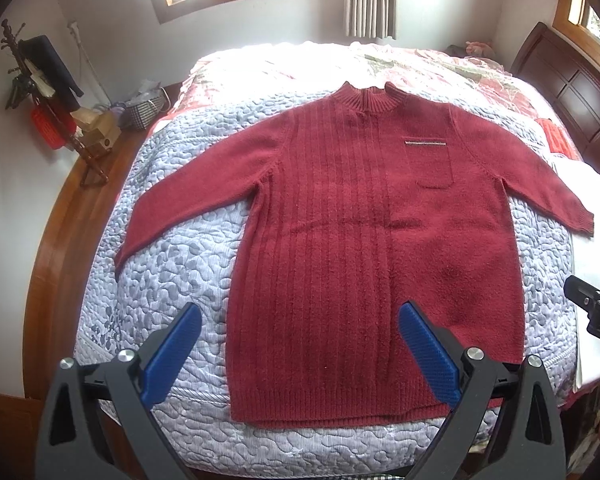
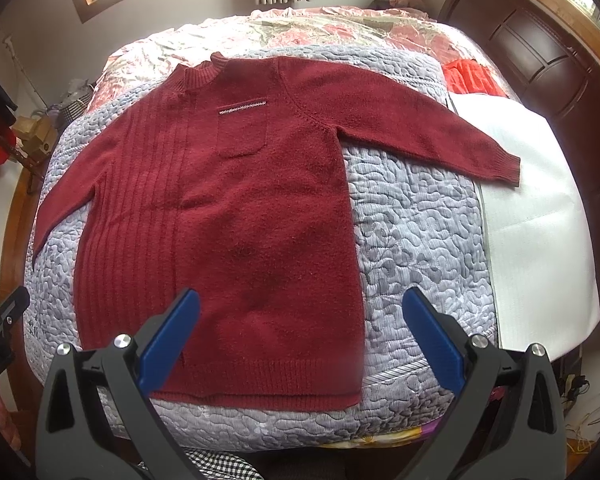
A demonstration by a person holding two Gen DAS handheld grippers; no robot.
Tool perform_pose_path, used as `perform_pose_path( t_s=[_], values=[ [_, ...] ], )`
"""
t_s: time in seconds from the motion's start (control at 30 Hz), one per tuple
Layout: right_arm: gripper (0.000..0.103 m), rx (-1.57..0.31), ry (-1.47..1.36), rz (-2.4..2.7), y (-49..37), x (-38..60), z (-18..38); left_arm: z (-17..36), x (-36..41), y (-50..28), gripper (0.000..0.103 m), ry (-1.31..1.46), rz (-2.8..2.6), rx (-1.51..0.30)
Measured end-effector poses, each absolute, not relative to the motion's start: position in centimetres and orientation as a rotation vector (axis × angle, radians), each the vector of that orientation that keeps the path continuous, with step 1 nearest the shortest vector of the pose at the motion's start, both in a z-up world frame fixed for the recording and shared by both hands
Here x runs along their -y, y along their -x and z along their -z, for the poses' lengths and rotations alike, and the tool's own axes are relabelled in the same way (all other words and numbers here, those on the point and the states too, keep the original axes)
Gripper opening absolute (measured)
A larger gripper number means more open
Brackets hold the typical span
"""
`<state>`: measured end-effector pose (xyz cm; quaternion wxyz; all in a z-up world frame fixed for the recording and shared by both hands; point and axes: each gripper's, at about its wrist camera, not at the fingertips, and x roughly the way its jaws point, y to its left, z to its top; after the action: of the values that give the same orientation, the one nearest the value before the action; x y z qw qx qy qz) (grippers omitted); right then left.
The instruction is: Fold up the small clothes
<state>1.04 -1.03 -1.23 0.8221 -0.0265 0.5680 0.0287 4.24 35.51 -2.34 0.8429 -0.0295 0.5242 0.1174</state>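
One dark red sweater (image 1: 352,248) lies flat and face up on the grey quilt (image 1: 172,264) of the bed, both sleeves spread outward, one chest pocket (image 1: 430,164) showing. Two grippers hover above its hem — the left gripper (image 1: 300,356) and the right gripper (image 2: 302,340) — each with two blue fingers (image 2: 172,336) spread wide apart, grasping nothing.
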Motion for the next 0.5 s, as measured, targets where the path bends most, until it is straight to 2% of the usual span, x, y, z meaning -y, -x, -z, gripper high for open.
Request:
perform_pose_path(
  t_s=[0.5],
  values=[
    [0.100, -1.211, 0.053, -0.058, -1.31, 1.46, 1.39, 2.62, -35.13, -4.67, 0.099, 0.049, -0.244, -1.110]
  ],
)
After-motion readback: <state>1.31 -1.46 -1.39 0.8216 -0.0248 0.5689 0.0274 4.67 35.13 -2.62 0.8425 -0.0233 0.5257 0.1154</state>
